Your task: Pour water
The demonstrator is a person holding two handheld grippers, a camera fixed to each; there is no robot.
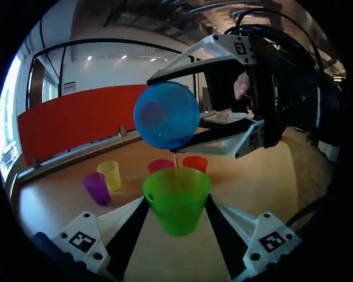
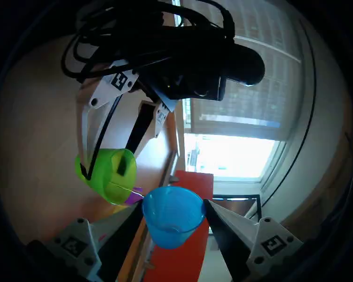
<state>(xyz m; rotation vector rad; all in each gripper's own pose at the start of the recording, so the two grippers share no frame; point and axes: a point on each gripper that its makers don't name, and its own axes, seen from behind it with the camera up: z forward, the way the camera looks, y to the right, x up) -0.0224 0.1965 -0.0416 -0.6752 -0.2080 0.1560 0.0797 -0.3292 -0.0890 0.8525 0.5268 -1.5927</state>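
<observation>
Left gripper view: your right claw (image 1: pixel 163 117), clamped on the tipped blue cup (image 1: pixel 166 113), holds it directly above the green cup (image 1: pixel 177 207) clamped in your left claw (image 1: pixel 176 199).

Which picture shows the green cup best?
The left gripper view: the green cup is close, whole and upright, with water trickling in. The right gripper view shows it farther off, smaller and turned sideways.

Right gripper (image 2: pixel 173 207) tilts above level left gripper (image 1: pixel 177 199), both with fingers (image 1: pixel 129 228) clamped.
</observation>
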